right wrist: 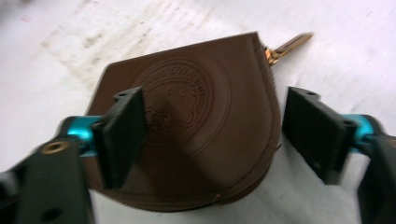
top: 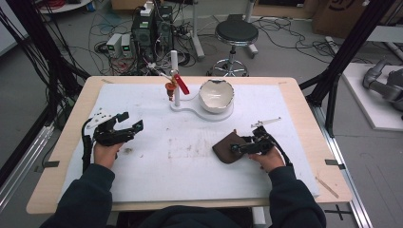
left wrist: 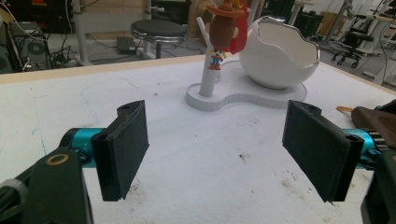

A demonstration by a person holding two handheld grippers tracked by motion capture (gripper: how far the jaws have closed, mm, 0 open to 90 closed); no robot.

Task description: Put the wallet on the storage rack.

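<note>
Leather, soft and light, the brown coin pouch (right wrist: 201, 126) lies flat on the tabletop (top: 190, 156) beneath the right gripper (right wrist: 212, 130), whose wide jaws straddle it, probably best pinched by its stitched rim.

Brown pouch (right wrist: 205, 135): leather look, smooth with slight sheen, embossed round stamp, stitched edge; zip pull (right wrist: 289, 46) shiny brass-coloured metal. Table cover (top: 285, 109): white, matt, felt- or foam-like, scuffed with dirty smudges. Table edge (top: 71, 128): pale wood, matt. Eggshell bowl (left wrist: 280, 56): white, glossy, smooth, with a shiny jagged rim. Stand (left wrist: 233, 95): white, matt plastic look. Figurine (left wrist: 225, 28): painted plastic, semi-gloss. Right gripper (right wrist: 212, 135) and left gripper (left wrist: 215, 149): pads matt black, faintly ridged like printed plastic; teal metal-look fittings with satin sheen.
</note>
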